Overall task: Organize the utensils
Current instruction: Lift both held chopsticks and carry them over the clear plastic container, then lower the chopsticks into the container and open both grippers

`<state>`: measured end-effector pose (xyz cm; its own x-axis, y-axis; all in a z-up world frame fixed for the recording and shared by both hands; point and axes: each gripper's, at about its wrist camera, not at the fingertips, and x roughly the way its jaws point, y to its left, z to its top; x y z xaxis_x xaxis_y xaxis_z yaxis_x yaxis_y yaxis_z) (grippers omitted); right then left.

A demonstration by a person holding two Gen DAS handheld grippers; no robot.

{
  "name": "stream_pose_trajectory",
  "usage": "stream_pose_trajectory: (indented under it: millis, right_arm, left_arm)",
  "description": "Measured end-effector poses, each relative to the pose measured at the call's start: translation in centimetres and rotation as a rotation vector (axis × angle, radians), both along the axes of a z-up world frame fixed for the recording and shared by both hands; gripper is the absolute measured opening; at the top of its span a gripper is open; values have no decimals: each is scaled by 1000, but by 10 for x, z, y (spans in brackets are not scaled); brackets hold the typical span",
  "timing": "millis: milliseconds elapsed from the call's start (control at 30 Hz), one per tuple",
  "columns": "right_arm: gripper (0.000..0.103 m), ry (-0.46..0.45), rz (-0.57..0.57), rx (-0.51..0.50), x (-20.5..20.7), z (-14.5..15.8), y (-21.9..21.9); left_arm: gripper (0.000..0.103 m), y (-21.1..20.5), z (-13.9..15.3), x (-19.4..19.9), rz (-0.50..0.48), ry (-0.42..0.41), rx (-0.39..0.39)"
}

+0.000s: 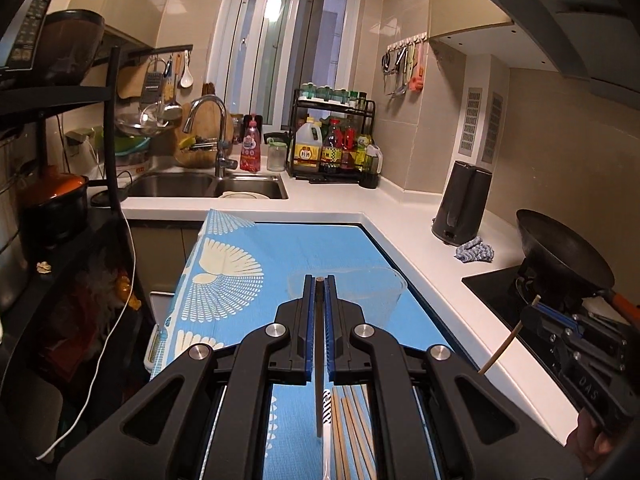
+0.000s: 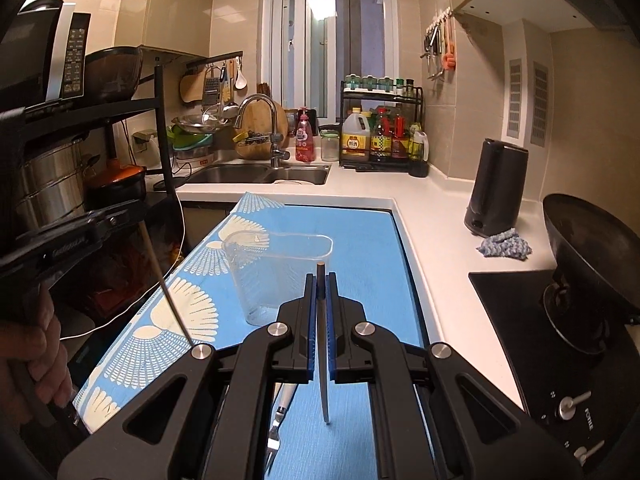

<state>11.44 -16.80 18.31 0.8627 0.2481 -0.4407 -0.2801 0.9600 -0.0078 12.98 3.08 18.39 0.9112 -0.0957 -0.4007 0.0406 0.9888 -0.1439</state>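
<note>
Chopsticks were the job at hand, one clamped in each gripper. The left gripper (image 1: 319, 280) was clenched on a dark chopstick (image 1: 319, 380) that ran back between its blue pads, its butt end showing at the fingertips. The right gripper (image 2: 320, 278) was clenched likewise on another chopstick (image 2: 323, 360), tip hanging toward the blue patterned cloth (image 2: 360, 240). Both were held on the near side of the clear plastic container (image 2: 280, 272), which stood upright on that cloth. More chopsticks (image 1: 352, 432) and a fork (image 2: 276, 432) lay on the cloth nearer than the container. Such sticks are probably light, stiff and slick, prone to pivot in a narrow pinch; gripping near the thick end, as seen, likely kept them steady for dropping into the container.
</note>
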Motion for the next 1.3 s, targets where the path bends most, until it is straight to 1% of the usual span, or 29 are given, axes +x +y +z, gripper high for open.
stream_pose_trajectory:
  millis: [200, 333, 433, 600, 733, 800, 867, 933, 1000, 1067, 1133, 1167, 1233, 1300]
  right_arm:
    - [4, 6, 0, 18, 11, 8, 0]
    - [4, -16, -1, 21, 19, 25, 1]
    - [4, -42, 10, 11, 26, 42, 7]
    - [4, -63, 37, 31, 41, 70, 18]
    - [4, -121, 53, 26, 50, 103, 32]
    - [4, -145, 65, 34, 56, 120, 38]
    - [4, -167, 71, 35, 65, 134, 47]
    - [4, -172, 76, 51, 75, 141, 52]
    - [4, -176, 71, 46, 86, 140, 59]
    - [4, -167, 67, 52, 98, 135, 64]
    - [4, -148, 53, 55, 113, 123, 66]
    - [4, -136, 48, 54, 120, 115, 67]
    - [4, -112, 42, 52, 133, 100, 68]
    - [4, -94, 30, 45, 141, 84, 67]
  left_arm:
    - [5, 17, 5, 11, -3, 41, -56]
    - [5, 29, 16, 16, -28, 48, -109]
    - [5, 34, 30, 23, -44, 42, -124]
    - [5, 32, 63, 37, -75, 7, -113]
    - [4, 24, 93, 47, -95, -37, -118]
    - [4, 19, 108, 50, -98, -73, -111]
    - [5, 15, 117, 54, -98, -106, -109]
    - [5, 14, 122, 59, -81, -135, -91]
    - [5, 13, 118, 67, -59, -140, -74]
    - [5, 14, 108, 78, -52, -124, -64]
    - [5, 13, 97, 89, -53, -112, -56]
    - [4, 11, 87, 96, -47, -98, -36]
    - [4, 10, 77, 106, -56, -84, -30]
    - [5, 7, 64, 116, -50, -63, -3]
